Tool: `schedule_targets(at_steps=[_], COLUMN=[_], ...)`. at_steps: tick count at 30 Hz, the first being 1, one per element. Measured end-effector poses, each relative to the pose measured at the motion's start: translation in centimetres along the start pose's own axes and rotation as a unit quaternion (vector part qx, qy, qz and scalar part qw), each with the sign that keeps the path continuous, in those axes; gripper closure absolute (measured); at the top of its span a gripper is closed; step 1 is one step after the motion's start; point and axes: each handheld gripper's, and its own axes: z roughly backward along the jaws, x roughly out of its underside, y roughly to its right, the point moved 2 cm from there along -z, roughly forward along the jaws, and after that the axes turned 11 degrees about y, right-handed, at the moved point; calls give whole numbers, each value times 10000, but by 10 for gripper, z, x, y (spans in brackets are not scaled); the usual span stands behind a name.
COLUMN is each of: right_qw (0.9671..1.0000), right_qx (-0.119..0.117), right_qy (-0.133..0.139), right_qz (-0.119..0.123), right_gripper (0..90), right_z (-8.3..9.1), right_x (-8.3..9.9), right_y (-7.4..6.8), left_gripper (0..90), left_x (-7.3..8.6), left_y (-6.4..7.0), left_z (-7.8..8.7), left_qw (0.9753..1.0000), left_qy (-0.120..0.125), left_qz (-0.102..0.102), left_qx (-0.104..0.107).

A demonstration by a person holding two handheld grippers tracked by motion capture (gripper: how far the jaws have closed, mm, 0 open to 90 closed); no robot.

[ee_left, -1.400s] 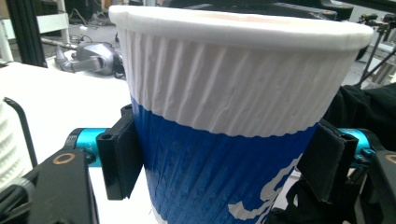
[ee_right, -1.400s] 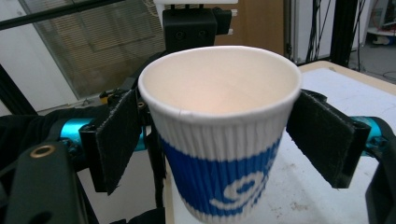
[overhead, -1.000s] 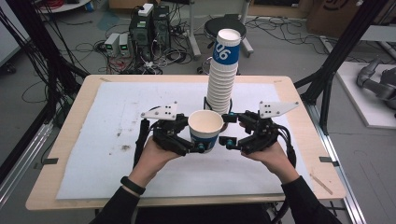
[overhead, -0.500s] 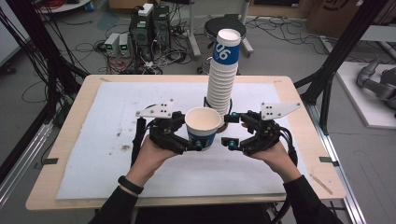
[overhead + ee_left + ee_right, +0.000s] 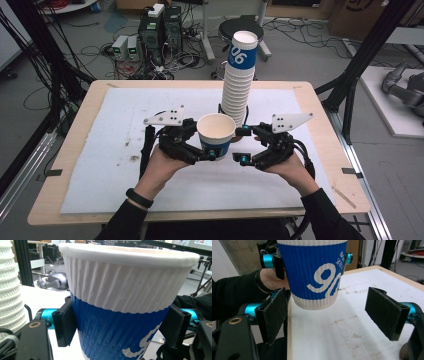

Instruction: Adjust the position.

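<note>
White-covered desk (image 5: 90, 175) in cluttered lab. Left tongs (image 5: 204, 145) clamped on blue-and-white paper cup (image 5: 216, 135), lifted clear off desk, upright. Right tongs (image 5: 242, 145) spread wide, empty, just beside cup's base, not touching. Tall cup stack (image 5: 238, 85) just behind both tongs.

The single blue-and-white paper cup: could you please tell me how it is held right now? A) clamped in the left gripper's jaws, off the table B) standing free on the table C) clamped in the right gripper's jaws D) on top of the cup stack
A: the left gripper has its jaws pressed on both sides of the cup, whose base hangs above the table, while the right gripper stands open beneath it.
</note>
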Motion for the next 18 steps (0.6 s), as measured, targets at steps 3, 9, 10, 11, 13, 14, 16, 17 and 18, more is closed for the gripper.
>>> schedule_targets(at_steps=[3,9,10,11,13,14,16,17,18], right_qw=[10000,10000,10000,10000,10000,9999,9999,9999,9999], right_qx=[0,-38,-26,-27,-31,-39,-72,-73,-80], right_qy=[-20,-56,-60,-65,-80,-93,-128,-150,-146], right_qz=[-39,-6,-16,-29,-22,-27,-26,-45,-32], right_gripper=[184,184,184,184,184,184,184,184,184], right_z=[-2,-9,-10,-11,-13,-14,-17,-18,-19], right_x=[2,5,5,6,7,8,9,9,10], right_y=[-1,-3,-4,-4,-4,-5,-6,-7,-7], left_gripper=[253,254,254,254,254,253,254,254,254], left_x=[0,1,2,2,2,3,3,4,4], left_y=[0,1,1,1,1,1,2,2,2], left_z=[0,-3,-4,-4,-5,-6,-7,-7,-8], left_qw=[10000,10000,10000,10000,10000,10000,10000,10000,10000], left_qy=[9,10,10,-4,-1,-2,3,-2,2], left_qz=[11,6,21,8,18,6,16,10,13], left_qx=[-24,14,23,24,44,42,58,61,64])
